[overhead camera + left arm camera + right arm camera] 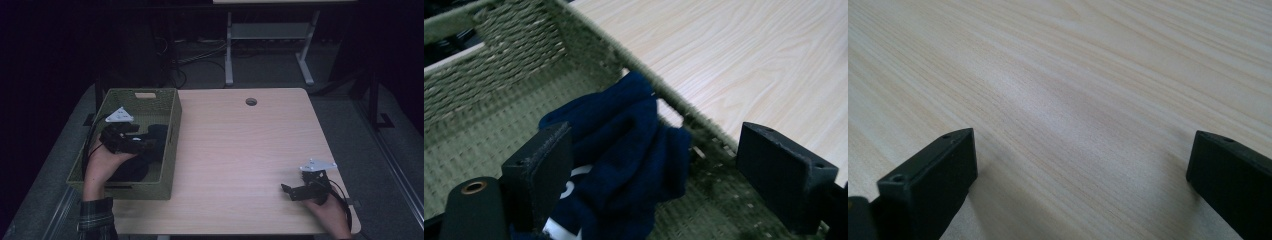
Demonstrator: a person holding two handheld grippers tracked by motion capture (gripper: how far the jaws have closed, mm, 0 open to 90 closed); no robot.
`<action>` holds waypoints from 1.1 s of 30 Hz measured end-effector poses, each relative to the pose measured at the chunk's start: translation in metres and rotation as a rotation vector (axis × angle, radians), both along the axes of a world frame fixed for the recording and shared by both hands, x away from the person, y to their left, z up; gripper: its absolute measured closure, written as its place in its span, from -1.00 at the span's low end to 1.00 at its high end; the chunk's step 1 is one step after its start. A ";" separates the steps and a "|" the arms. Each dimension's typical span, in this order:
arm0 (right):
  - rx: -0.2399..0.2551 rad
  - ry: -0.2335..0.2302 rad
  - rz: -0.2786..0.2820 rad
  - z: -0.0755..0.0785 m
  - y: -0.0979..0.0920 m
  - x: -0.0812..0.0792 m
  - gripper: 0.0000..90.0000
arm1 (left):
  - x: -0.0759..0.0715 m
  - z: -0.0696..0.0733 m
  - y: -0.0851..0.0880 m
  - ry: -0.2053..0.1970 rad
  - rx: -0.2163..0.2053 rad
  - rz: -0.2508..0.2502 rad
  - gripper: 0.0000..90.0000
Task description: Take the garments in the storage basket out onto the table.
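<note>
While your left gripper (649, 165) hangs spread over the navy cloth (624, 150) in the woven basket (172, 150), close on it; right gripper (1083, 185) rests spread.

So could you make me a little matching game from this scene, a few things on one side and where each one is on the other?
Things:
1. woven basket
2. dark blue cloth
3. left gripper
4. right gripper

Places:
A. lying inside the basket
B. jaws open over bare wood, near the table's right edge
C. on the table's left side
D. jaws open around the cloth

Pairs: 1-C, 2-A, 3-D, 4-B

Dim lab — floor cables (200, 57), bare desk (250, 145)
</note>
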State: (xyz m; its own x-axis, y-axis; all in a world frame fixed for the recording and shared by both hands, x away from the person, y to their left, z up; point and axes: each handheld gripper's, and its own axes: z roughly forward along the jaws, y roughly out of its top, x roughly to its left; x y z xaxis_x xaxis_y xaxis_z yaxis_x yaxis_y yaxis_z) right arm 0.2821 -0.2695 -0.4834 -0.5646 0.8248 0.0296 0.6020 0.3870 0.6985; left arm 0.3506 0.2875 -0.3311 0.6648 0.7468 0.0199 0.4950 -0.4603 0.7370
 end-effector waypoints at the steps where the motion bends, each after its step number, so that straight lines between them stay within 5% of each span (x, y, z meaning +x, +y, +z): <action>1: 0.001 0.001 0.000 0.000 0.000 0.000 -1.00 | 0.001 -0.001 0.002 0.000 0.001 0.004 -0.67; 12: -0.001 0.000 -0.001 0.000 0.000 0.000 -1.00 | 0.010 -0.018 0.014 0.025 0.037 0.026 -0.67; 33: -0.001 0.000 -0.001 0.000 0.000 0.000 -1.00 | 0.026 -0.057 0.021 0.170 0.129 0.043 -0.67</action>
State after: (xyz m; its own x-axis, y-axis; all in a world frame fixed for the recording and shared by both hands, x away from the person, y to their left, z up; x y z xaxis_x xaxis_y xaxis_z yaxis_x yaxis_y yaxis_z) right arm 0.2821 -0.2694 -0.4834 -0.5638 0.8254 0.0290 0.6023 0.3869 0.6983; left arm 0.3764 0.3080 -0.3879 0.6345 0.7729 0.0074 0.6284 -0.5214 0.5772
